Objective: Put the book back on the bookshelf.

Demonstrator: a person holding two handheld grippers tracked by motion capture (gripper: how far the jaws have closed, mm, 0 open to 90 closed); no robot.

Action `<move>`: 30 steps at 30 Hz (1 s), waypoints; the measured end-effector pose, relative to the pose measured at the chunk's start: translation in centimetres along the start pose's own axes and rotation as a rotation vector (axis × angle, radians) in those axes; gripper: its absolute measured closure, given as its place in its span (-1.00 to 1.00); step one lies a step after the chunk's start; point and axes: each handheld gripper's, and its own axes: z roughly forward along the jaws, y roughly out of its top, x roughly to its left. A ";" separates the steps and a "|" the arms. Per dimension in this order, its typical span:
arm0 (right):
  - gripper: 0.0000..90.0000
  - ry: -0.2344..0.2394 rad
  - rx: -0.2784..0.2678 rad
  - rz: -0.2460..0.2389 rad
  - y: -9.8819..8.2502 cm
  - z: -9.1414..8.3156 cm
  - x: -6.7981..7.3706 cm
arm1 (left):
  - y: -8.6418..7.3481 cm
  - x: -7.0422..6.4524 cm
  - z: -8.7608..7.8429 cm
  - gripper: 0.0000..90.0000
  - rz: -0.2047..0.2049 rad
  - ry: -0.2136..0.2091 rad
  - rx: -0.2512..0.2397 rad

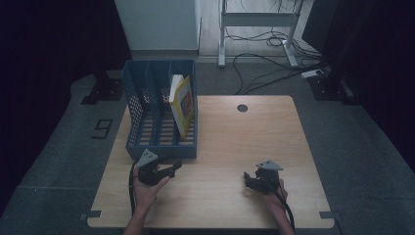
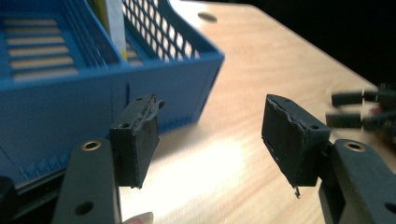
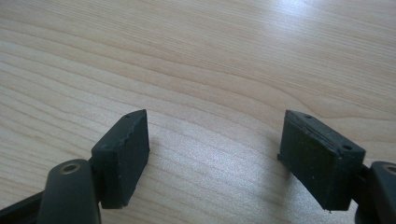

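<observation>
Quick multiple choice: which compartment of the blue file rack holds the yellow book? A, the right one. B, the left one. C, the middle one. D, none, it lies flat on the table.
A: in the high view the yellow book stands tilted in the rightmost compartment of the blue file rack, and the two compartments to its left show bare slats.

The left gripper (image 2: 210, 140) holds its jaws apart over bare table (image 2: 261, 70), nothing between them. The blue rack (image 2: 93, 93) stands just left; the right gripper (image 2: 362, 109) lies far right.
</observation>
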 end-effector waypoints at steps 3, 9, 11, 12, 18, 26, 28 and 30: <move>-0.49 -0.001 0.000 0.001 0.0 0.0 0.0 | -1.0 0.0 0.2 -0.20 0.007 -0.010 0.025; -0.49 -0.003 0.001 0.005 0.0 0.0 0.0 | -2.0 0.3 0.5 -0.21 0.015 -0.006 0.057; -0.48 -0.003 0.002 0.005 0.1 0.1 0.1 | -2.2 0.3 0.6 -0.22 0.017 -0.007 0.066; -0.48 -0.003 0.002 0.005 0.1 0.1 0.1 | -2.2 0.3 0.6 -0.22 0.017 -0.007 0.066; -0.48 -0.001 0.001 0.002 0.2 0.2 0.1 | -2.8 0.8 0.5 -0.22 -0.010 -0.015 0.074; -0.48 0.002 0.001 0.000 0.4 0.5 0.2 | -3.2 1.1 0.0 -0.23 -0.018 -0.012 0.071; -0.48 0.003 0.000 -0.001 0.5 0.5 0.2 | -3.3 1.0 -0.1 -0.23 -0.023 -0.012 0.068; -0.48 0.002 0.000 -0.003 0.5 0.6 0.2 | -3.3 1.0 -0.1 -0.23 -0.022 -0.015 0.072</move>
